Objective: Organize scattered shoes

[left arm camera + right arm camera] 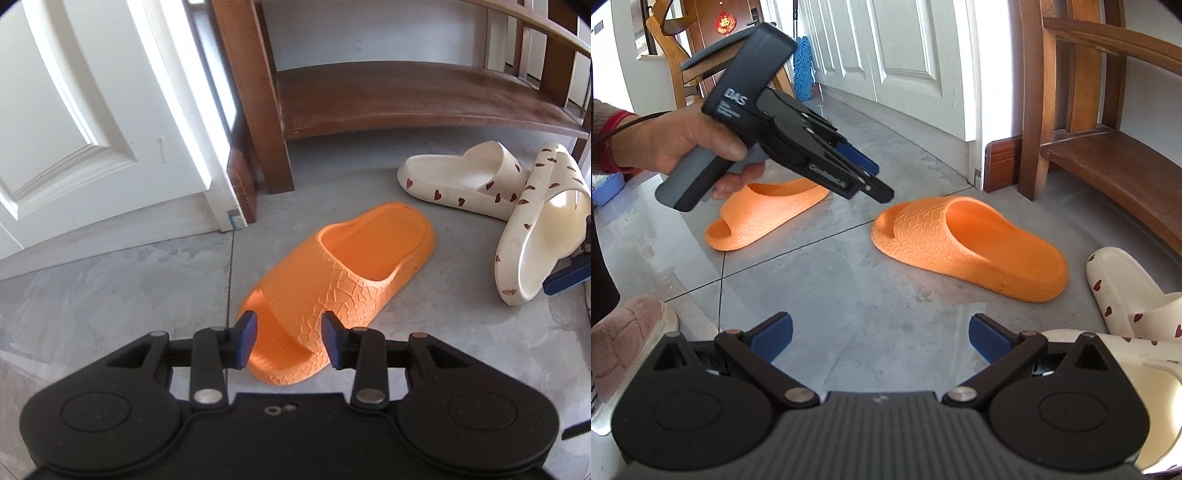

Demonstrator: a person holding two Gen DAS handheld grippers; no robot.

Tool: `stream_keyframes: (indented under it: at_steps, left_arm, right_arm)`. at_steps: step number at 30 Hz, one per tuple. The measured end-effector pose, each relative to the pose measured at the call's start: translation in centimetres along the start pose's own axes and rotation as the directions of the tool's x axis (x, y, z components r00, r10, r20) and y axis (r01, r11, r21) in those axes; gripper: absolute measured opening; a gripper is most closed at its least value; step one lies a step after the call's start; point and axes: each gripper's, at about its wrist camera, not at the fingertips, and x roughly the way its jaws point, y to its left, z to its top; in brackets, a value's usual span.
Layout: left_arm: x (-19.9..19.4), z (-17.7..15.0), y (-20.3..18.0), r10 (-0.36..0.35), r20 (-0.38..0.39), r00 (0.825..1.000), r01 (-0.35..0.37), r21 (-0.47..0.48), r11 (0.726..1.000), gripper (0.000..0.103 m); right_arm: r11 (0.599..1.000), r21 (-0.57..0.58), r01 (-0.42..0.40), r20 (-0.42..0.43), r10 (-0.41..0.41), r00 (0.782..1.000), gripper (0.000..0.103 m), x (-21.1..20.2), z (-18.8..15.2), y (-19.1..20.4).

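An orange slide lies on the grey floor, toe towards me. My left gripper is open, its blue pads either side of the toe, not touching; it also shows in the right wrist view, held above the floor. A second orange slide lies further left, and the first orange slide is to its right. Two cream slides with heart prints lie at right, one flat, one tipped against it. My right gripper is open and empty over bare floor, beside the cream slides.
A dark wooden shoe rack with a low shelf stands behind the shoes. A white panelled door is to the left. The person's pink slipper is at lower left. A wooden chair and a blue duster stand far back.
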Motion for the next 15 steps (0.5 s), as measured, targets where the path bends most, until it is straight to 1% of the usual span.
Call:
stream_keyframes:
  at_steps: [4,7,12,15]
  left_arm:
    - [0.7,0.8,-0.4,0.010,0.003,1.000,-0.010,0.013,1.000,0.037]
    - [1.3,1.0,-0.5,0.019,0.008,1.000,-0.019,0.007,1.000,0.039]
    - [2.0,1.0,-0.3,0.004,0.019,1.000,-0.004,-0.003,1.000,0.041]
    - [3.1,1.9,-0.4,-0.010,-0.001,1.000,0.010,-0.012,1.000,0.042]
  right_arm:
    - [1.000,-0.003,0.000,0.008,0.000,1.000,0.103,0.0,0.2,0.0]
    - [1.000,0.015,0.000,0.021,0.000,1.000,0.103,0.0,0.4,-0.2]
    - [0.999,0.051,0.006,0.040,-0.009,0.999,0.103,-0.2,0.5,-0.6]
    - [0.996,0.083,0.014,0.052,-0.018,0.998,0.103,-0.2,0.4,-1.0]
